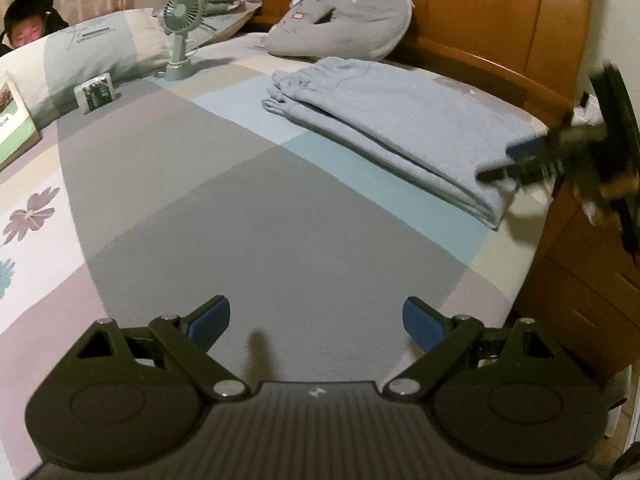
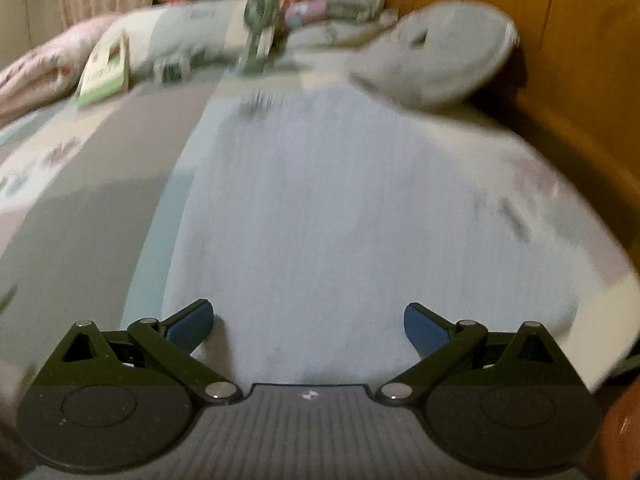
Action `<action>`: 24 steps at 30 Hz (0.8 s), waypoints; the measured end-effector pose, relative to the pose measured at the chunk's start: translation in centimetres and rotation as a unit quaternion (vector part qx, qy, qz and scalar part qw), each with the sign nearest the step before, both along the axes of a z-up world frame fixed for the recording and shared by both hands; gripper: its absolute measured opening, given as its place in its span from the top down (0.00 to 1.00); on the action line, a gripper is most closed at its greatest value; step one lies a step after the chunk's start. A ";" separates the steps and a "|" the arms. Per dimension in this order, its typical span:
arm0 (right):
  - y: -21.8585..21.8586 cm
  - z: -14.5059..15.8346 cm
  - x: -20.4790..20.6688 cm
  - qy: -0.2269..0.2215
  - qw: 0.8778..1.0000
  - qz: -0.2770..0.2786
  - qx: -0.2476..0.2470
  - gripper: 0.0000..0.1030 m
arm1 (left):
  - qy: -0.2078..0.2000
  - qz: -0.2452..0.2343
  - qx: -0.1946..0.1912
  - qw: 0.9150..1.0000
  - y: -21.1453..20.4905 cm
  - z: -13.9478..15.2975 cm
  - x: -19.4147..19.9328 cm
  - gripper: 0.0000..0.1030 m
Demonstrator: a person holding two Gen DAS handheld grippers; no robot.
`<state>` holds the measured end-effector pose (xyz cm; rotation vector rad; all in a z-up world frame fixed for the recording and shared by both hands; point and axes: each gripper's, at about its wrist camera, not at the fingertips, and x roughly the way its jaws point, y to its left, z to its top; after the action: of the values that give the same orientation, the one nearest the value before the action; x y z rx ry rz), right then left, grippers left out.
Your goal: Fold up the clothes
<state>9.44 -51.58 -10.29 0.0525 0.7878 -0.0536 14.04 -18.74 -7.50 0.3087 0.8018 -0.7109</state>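
Light blue folded trousers (image 1: 396,128) lie on the bed near the wooden headboard, waistband toward the pillows. My left gripper (image 1: 316,320) stands open over the bare grey patch of bedsheet, well short of the trousers, holding nothing. In the left wrist view the right gripper (image 1: 560,152) shows as a blurred dark shape at the near end of the trousers. The right wrist view is motion-blurred: my right gripper (image 2: 308,322) is open just above the pale blue cloth (image 2: 340,208), which fills the space between and beyond its fingers.
A grey cushion (image 1: 340,20) leans on the wooden headboard (image 1: 500,12). A small green fan (image 1: 182,36), a small box (image 1: 96,92), a book (image 1: 12,120) and a pillow (image 1: 100,48) lie at the left. A person (image 1: 28,20) sits beyond the bed.
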 end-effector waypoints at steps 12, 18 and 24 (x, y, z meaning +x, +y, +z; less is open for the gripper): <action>-4.2 0.4 -0.7 -0.026 0.995 -0.096 -0.029 0.01 | -0.021 -0.020 0.000 1.000 -1.9 0.5 -1.4 0.10; -0.1 -0.4 -2.9 -0.051 0.997 -0.002 -0.052 0.00 | -0.036 -0.036 0.019 0.999 -2.6 0.2 -2.1 0.09; -0.1 -0.2 -4.0 -0.057 0.998 -0.005 -0.025 0.01 | -0.045 -0.050 0.026 0.997 -3.0 0.3 -2.8 0.09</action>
<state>5.44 -51.68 -10.48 0.0120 0.6711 -0.0789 11.28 -21.74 -7.20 0.4279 0.7231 -0.7647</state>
